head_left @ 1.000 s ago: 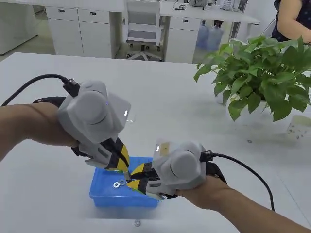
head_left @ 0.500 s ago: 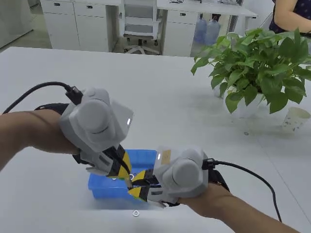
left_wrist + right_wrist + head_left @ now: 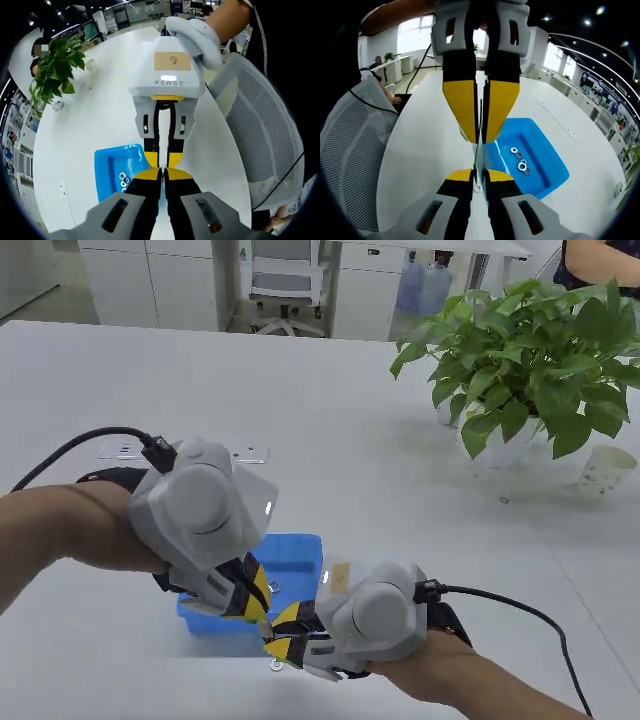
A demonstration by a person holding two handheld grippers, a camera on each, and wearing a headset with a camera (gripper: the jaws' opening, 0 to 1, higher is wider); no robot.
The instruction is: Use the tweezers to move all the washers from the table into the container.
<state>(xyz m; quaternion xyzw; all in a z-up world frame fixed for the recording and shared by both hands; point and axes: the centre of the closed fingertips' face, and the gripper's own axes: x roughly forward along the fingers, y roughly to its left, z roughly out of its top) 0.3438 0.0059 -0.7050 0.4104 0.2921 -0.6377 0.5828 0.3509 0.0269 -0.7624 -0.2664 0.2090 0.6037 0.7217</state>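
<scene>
The blue container (image 3: 296, 552) lies on the white table, several washers (image 3: 520, 163) in it, also visible as washers (image 3: 123, 179) in the left gripper view. My left gripper (image 3: 255, 605) and right gripper (image 3: 283, 635) meet tip to tip at its near edge. Thin metal tweezers (image 3: 478, 154) run between the left gripper (image 3: 480, 137) above and my right gripper (image 3: 479, 175) below; both look shut on them. The tweezers' tips reach a loose washer (image 3: 477, 188) on the table, seen as a washer (image 3: 277, 665) just in front of the container. Opposite my left gripper (image 3: 163, 172) stands the right gripper (image 3: 163, 159).
A potted green plant (image 3: 530, 350) and a paper cup (image 3: 603, 470) stand at the far right of the table (image 3: 330, 430). Cables trail from both grippers. A mesh chair (image 3: 255, 140) sits by the table's near side. Desks and an office chair (image 3: 285, 280) lie beyond the table.
Both grippers, still tip to tip, have shifted from over the container's inside to its near edge, above the loose washer. The head camera has tilted.
</scene>
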